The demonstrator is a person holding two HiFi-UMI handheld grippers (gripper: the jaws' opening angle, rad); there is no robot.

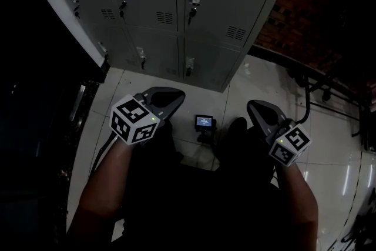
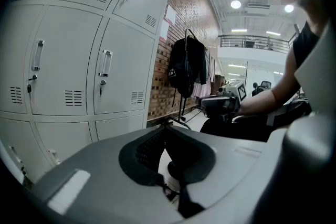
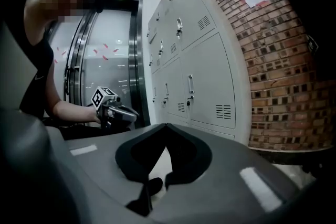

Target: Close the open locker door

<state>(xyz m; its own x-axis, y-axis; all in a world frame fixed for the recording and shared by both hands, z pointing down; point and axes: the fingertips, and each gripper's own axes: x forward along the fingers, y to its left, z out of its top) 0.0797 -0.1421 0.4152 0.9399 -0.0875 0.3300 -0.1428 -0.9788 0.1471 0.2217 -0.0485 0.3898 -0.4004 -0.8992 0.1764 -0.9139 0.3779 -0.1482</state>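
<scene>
A bank of grey lockers (image 1: 176,14) stands ahead of me, and every door I can see lies flush with its handle and key. My left gripper (image 1: 175,94) is held low in front of it, its jaws shut on nothing. My right gripper (image 1: 254,106) sits level with it on the right, also shut and empty. The left gripper view has its own gripper (image 2: 167,126) facing right along the lockers (image 2: 68,71), with the right gripper (image 2: 220,105) in the distance. In the right gripper view, its own gripper (image 3: 167,126) faces the lockers (image 3: 205,86) and the left gripper (image 3: 118,112).
A small device with a lit screen (image 1: 204,121) rests on the tiled floor between the grippers. A brick wall (image 1: 305,14) adjoins the lockers on the right, with a cable (image 1: 308,97) at its foot. Dark clothes hang on a rack (image 2: 186,68). A glass door (image 3: 100,71) is left of the lockers.
</scene>
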